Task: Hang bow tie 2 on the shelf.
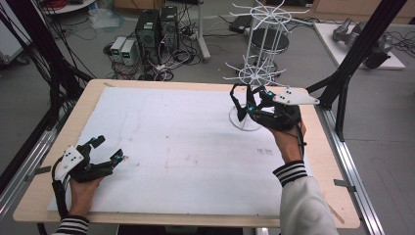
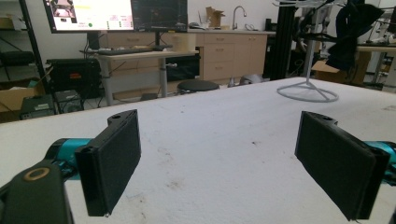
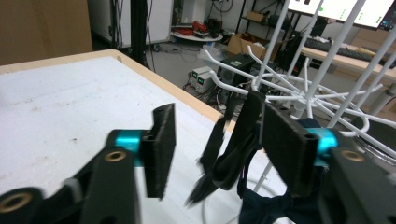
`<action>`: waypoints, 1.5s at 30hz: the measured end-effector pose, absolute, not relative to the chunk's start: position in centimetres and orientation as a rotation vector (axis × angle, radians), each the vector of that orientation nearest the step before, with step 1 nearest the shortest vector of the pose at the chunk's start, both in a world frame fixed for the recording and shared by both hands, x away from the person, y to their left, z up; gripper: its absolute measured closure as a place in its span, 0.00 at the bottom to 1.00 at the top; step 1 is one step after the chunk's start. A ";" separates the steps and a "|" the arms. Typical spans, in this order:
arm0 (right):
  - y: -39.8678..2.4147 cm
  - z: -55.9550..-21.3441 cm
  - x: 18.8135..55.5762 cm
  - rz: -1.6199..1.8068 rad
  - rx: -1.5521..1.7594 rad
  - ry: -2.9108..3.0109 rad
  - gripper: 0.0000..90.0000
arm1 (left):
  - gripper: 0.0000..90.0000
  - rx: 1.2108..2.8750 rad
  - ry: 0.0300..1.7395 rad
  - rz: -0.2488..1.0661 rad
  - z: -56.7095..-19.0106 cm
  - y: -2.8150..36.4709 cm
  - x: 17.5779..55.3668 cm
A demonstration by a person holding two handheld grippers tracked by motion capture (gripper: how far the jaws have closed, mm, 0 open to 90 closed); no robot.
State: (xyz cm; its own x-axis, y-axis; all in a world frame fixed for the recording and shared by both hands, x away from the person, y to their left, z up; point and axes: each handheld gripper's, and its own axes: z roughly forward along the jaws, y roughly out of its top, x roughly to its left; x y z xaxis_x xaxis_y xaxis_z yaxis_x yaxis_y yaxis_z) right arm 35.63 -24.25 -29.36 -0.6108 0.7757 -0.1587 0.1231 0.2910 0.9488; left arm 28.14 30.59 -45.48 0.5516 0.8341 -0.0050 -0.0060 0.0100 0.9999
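Note:
A white wire hook rack (image 1: 259, 44) stands on its round base at the back right of the white table mat (image 1: 171, 142). A black strap (image 1: 236, 100) hangs from one of its lower hooks. My right gripper (image 1: 247, 104) is held up at that hook, jaws apart. In the right gripper view the strap (image 3: 243, 130) dangles between the pads of the right gripper (image 3: 223, 149), close to the right-hand pad and clear of the left-hand one. A dark cloth (image 3: 271, 205) bunches below it. My left gripper (image 1: 110, 148) rests at the front left of the mat, open and with nothing between its pads (image 2: 112, 163).
The rack base (image 2: 308, 91) stands far across the mat from the left gripper. A black frame post (image 1: 357, 54) rises just right of the rack. Computers and cables (image 1: 156, 34) lie on the floor beyond the table's far edge.

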 end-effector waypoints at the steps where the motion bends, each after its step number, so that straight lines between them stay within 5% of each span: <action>1: -24.2 -29.3 35.5 1.345 0.792 1.931 0.41 | 0.16 1.418 0.767 0.768 -45.5 30.6 28.1; 6: -23.8 -29.3 34.9 1.360 0.779 1.925 0.12 | 0.16 1.418 0.770 0.769 -45.5 30.6 28.1; 10: -23.6 -29.4 34.1 1.366 0.727 1.935 0.01 | 0.16 1.421 0.769 0.774 -45.5 30.5 28.1; 21: -25.6 -31.4 30.7 1.434 0.774 1.889 0.01 | 0.16 1.421 0.770 0.781 -45.5 30.5 28.1; 45: -29.1 -43.4 25.6 1.523 1.007 1.481 0.01 | 0.16 1.413 0.774 0.790 -45.5 30.5 28.0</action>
